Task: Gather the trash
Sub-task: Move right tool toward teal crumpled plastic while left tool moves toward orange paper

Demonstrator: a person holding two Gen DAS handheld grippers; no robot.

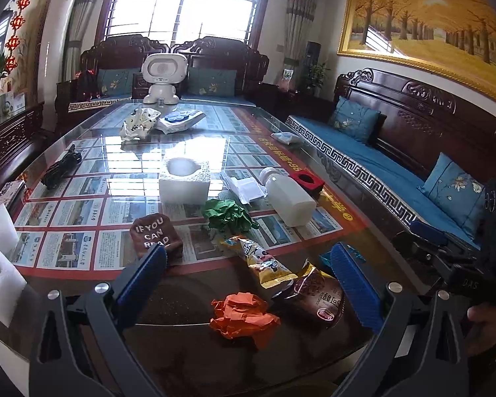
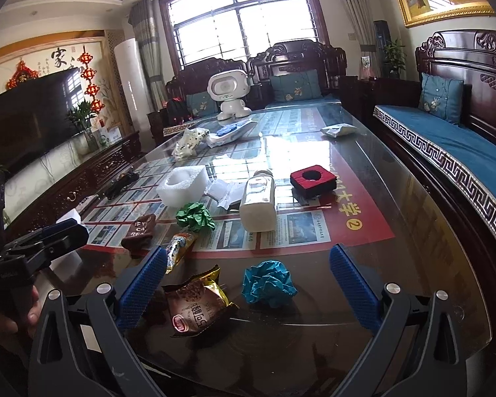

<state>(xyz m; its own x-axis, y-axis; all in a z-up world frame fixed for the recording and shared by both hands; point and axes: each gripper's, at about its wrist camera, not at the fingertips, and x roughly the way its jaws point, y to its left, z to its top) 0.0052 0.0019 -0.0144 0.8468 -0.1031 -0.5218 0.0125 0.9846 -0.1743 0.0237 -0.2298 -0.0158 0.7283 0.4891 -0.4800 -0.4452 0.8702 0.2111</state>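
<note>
Trash lies on the glass table (image 1: 215, 122). In the left wrist view my left gripper (image 1: 248, 258) is open and empty above a crumpled orange paper (image 1: 243, 317), a brown snack wrapper (image 1: 315, 294) and a yellow wrapper (image 1: 264, 259). A green paper ball (image 1: 228, 215) and a white bottle (image 1: 289, 197) lie farther off. In the right wrist view my right gripper (image 2: 248, 258) is open and empty above a crumpled teal paper (image 2: 268, 283) and the brown snack wrapper (image 2: 196, 306). The green paper ball (image 2: 195, 216), yellow wrapper (image 2: 180, 248) and white bottle (image 2: 258, 200) lie beyond.
A white foam block (image 1: 183, 180), a brown sock with letters (image 1: 155, 235), a red-black box (image 2: 312, 180), black cable (image 1: 61, 167) and a white robot toy (image 1: 162, 77) stand on the table. Blue-cushioned wooden sofas (image 1: 380, 165) line the right and far sides. A TV (image 2: 29, 115) is left.
</note>
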